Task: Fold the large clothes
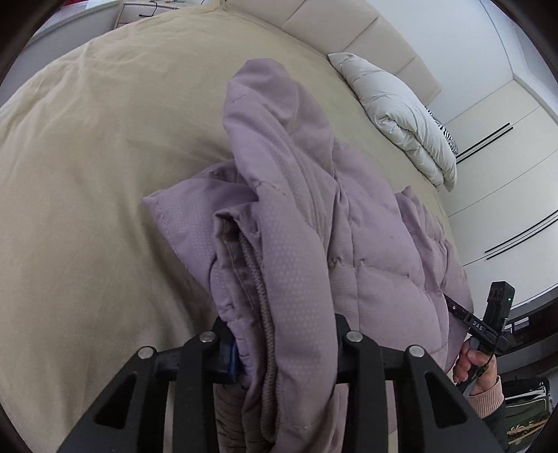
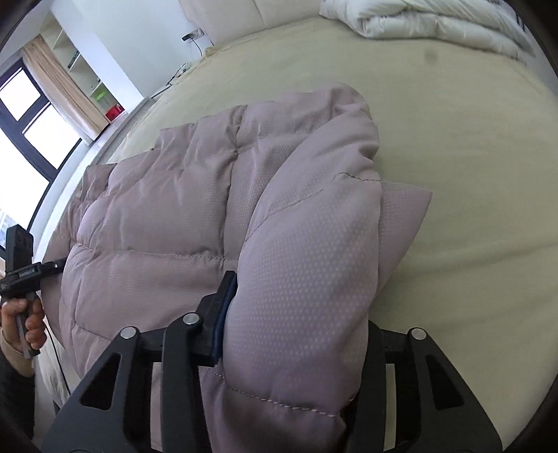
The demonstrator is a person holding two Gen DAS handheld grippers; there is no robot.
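Note:
A lilac quilted puffer jacket (image 1: 314, 223) lies partly bunched on the beige bed (image 1: 87, 156). My left gripper (image 1: 282, 348) is shut on a thick fold of the jacket with a knit cuff showing between its fingers. My right gripper (image 2: 296, 313) is shut on another padded fold of the same jacket (image 2: 167, 216). The right gripper also shows at the jacket's far edge in the left wrist view (image 1: 488, 320). The left gripper shows at the jacket's left edge in the right wrist view (image 2: 24, 271).
A folded white duvet (image 1: 401, 115) lies near the cream headboard (image 1: 348, 31), and also shows in the right wrist view (image 2: 436, 21). White wardrobe doors (image 1: 505, 174) stand beside the bed. A window and shelves (image 2: 69, 90) are at left.

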